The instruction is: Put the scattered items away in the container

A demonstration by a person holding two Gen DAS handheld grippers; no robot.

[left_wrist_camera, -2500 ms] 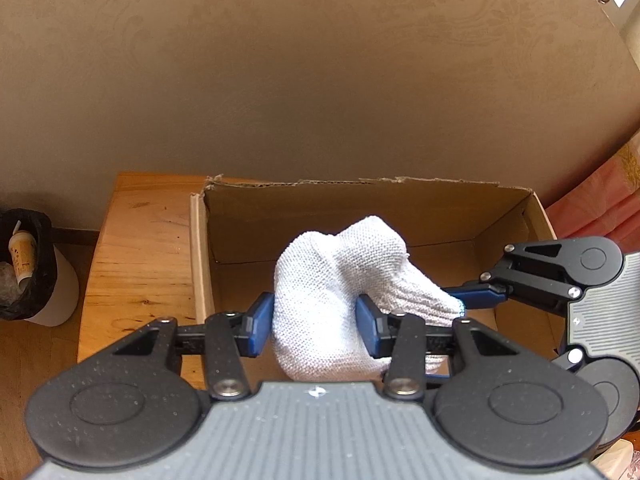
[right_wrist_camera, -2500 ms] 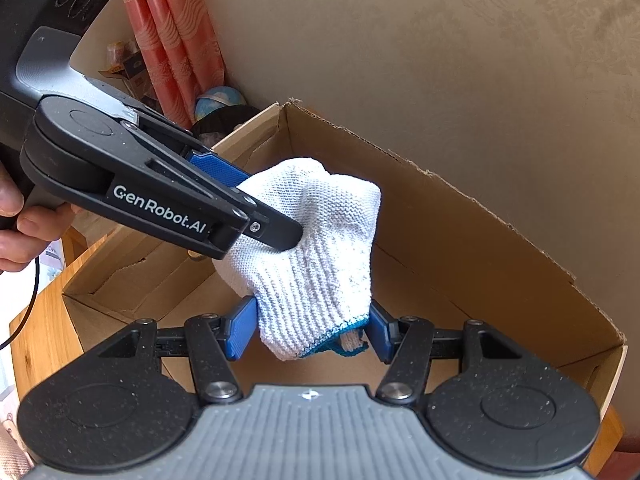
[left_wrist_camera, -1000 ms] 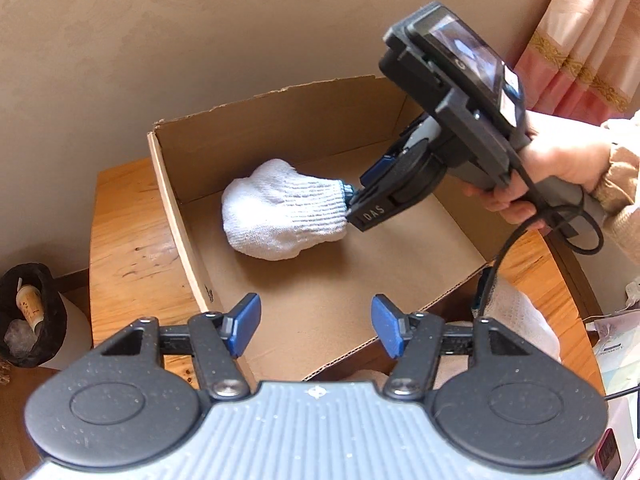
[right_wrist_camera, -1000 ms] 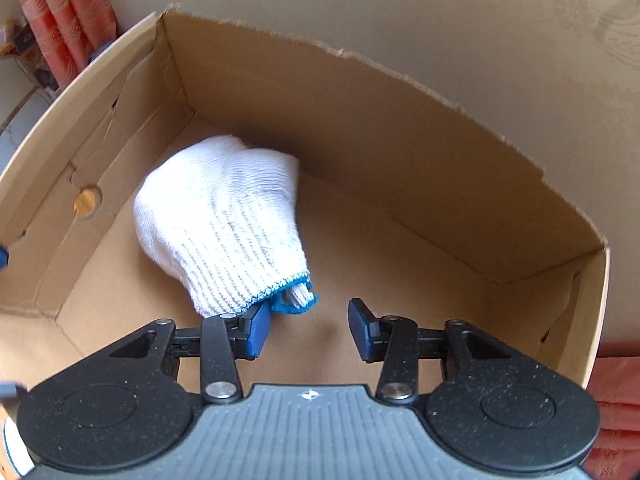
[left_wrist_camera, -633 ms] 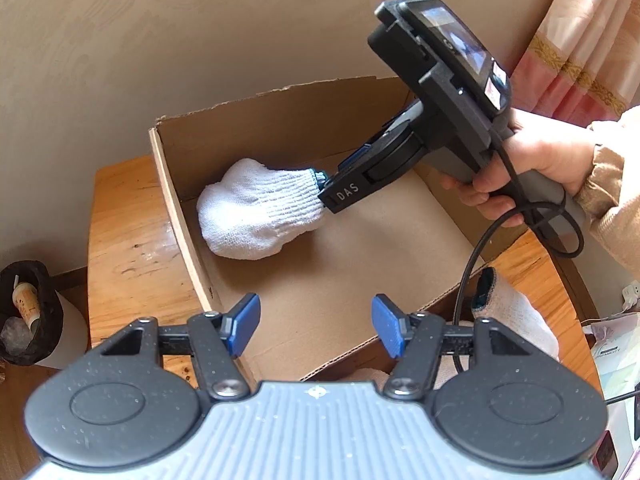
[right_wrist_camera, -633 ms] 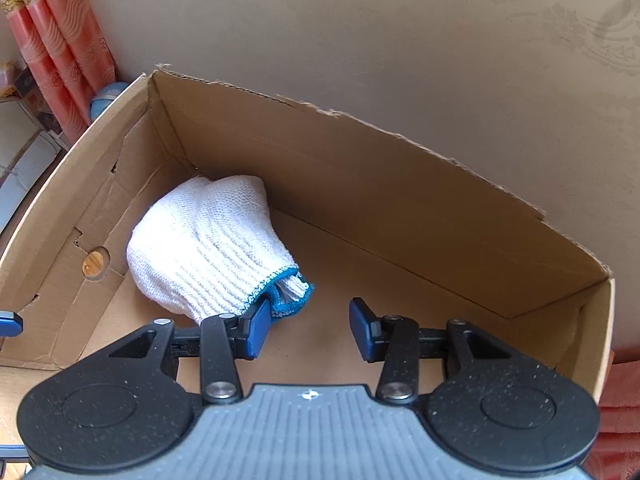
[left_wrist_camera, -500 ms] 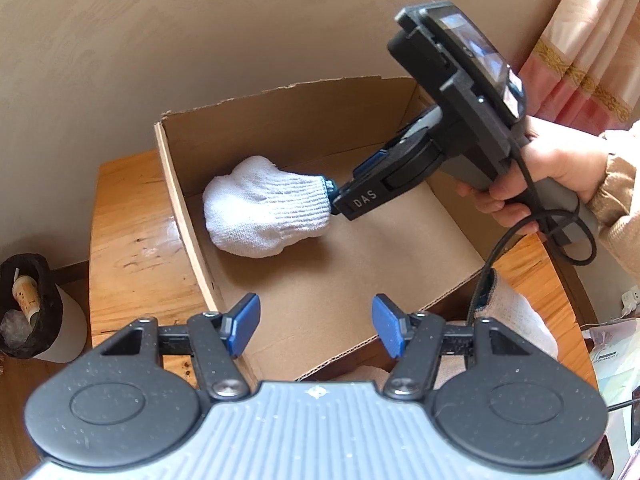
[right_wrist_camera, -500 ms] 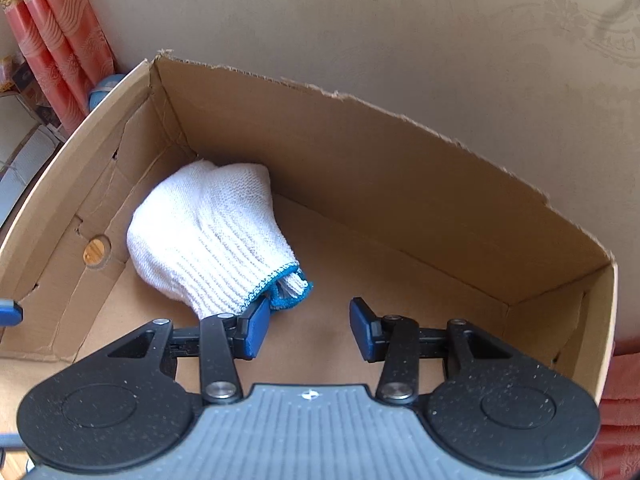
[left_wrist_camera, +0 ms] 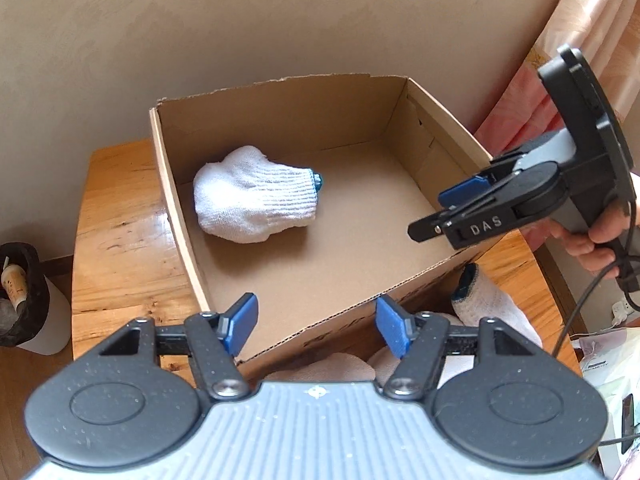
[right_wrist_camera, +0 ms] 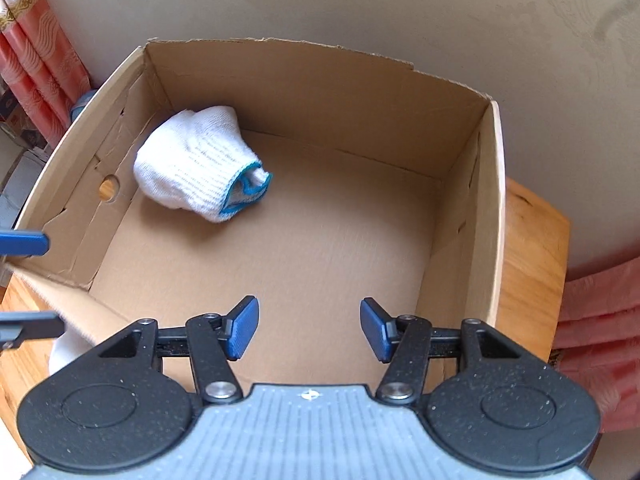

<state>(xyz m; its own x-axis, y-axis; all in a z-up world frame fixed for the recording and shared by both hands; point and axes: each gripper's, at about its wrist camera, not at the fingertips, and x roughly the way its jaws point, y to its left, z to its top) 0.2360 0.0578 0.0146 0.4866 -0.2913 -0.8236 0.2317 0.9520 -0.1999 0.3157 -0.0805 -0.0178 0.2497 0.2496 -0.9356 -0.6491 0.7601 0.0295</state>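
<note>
the right tongs [right_wrist_camera: 308, 328] have let go of the rolled white glove bundle [left_wrist_camera: 252, 196] and pulled back toward the right wall of the cardboard box [left_wrist_camera: 440, 120]; their jaws have just been opening and now stand apart with nothing between them. a second ago they were pinched on the bundle's blue-edged cuff. the left tongs [left_wrist_camera: 316, 324], above the box's near edge, have also been widening and hold nothing.

the bundle now lies on the box floor, close to the left wall and near the back corner, touching neither tool. so one item looks tidied, and both tools seem free for the next.

outside the box, just beyond its near wall, another white glove [left_wrist_camera: 492, 304] with a dark cuff lies on the wooden bench [left_wrist_camera: 120, 220]. more pale fabric [left_wrist_camera: 332, 364] sits below the near wall, mostly hidden behind the left tongs, so i cannot tell what it is or how many pieces remain.
</note>
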